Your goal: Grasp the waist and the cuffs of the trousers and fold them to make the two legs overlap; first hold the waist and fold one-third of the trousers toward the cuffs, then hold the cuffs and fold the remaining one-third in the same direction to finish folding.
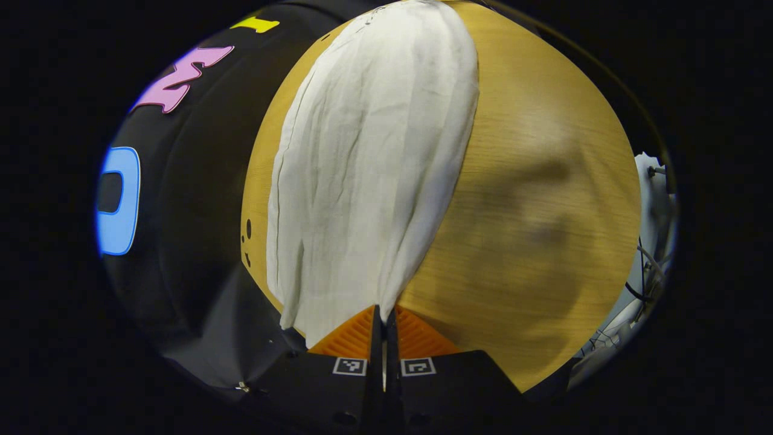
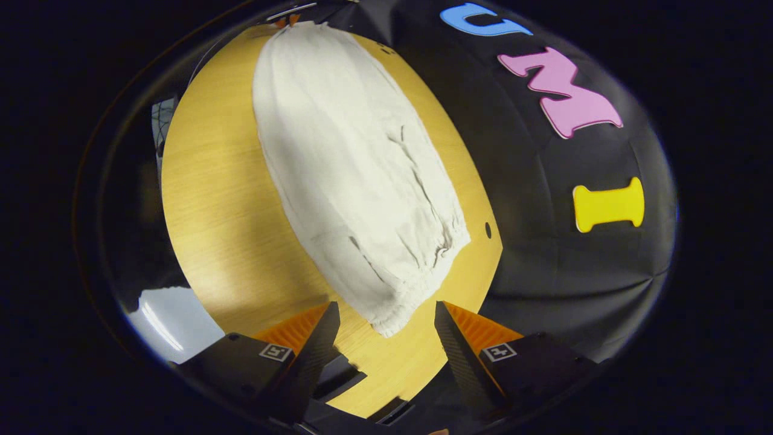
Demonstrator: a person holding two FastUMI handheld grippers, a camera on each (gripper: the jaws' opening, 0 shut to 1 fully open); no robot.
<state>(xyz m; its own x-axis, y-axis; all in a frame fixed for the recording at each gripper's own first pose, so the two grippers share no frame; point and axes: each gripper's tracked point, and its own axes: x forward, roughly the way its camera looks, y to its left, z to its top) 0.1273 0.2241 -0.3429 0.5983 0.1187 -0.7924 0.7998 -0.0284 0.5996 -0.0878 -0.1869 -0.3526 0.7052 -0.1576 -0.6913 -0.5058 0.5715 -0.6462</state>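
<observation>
White trousers [image 1: 374, 169] lie lengthwise on a round-looking wooden table [image 1: 531, 211], legs overlapped into one long strip. In the left gripper view their near end narrows to a point between the fingers of my left gripper [image 1: 383, 314], which is shut on that end. In the right gripper view the trousers [image 2: 350, 169] run away from me, with the gathered elastic waist [image 2: 423, 266] nearest. My right gripper [image 2: 386, 311] is open just above the table [image 2: 217, 211], and the waist's corner hangs between its spread fingers, touching neither. The left gripper [image 2: 284, 21] shows tiny at the far end.
The black booth wall [image 1: 193, 199] stands close behind the table's far side. A small hole [image 2: 488, 230] marks the tabletop near the waist. White equipment with cables [image 1: 655, 199] sits past the table's edge, and a pale patch [image 2: 163, 320] lies beyond the near rim.
</observation>
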